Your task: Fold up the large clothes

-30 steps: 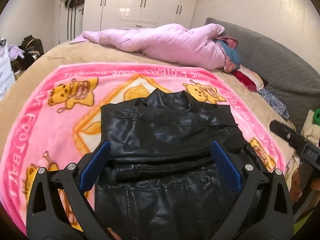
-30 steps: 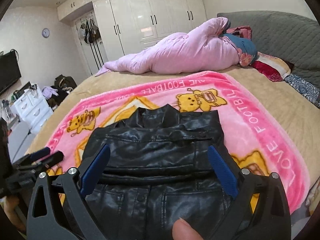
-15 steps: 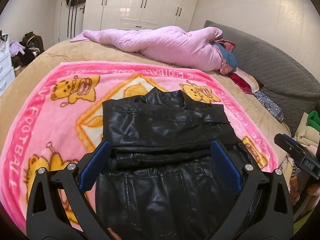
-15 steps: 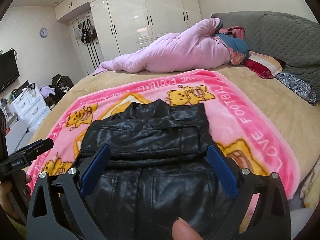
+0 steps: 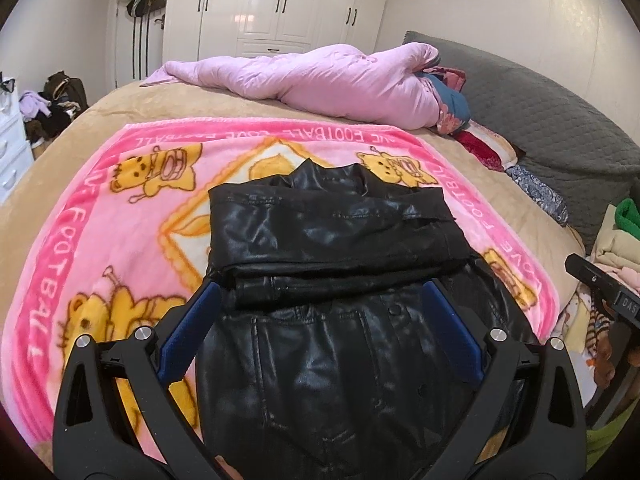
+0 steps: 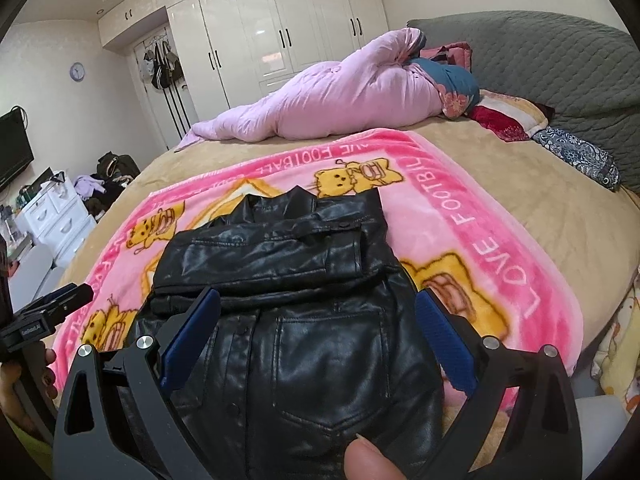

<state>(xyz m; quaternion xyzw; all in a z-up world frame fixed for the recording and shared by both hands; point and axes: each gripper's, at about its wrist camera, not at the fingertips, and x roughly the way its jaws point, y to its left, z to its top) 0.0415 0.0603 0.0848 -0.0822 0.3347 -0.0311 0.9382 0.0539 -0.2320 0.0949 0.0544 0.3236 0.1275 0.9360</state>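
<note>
Both grippers have pulled back, left gripper [image 5: 320,320] and right gripper [image 6: 318,320] with jaws wide and empty, leaving the black leather jacket [image 5: 336,280] partly folded at 6 o'clock on the pink blanket [image 5: 100,216], so another fold looks due.

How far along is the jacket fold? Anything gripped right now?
Done: the sleeves lie folded across the upper jacket, which rests on the pink blanket. In hand: nothing; the left gripper and right gripper are both open above the hem. Left: the lower half is still flat, so a bottom-to-collar fold likely remains.
</note>
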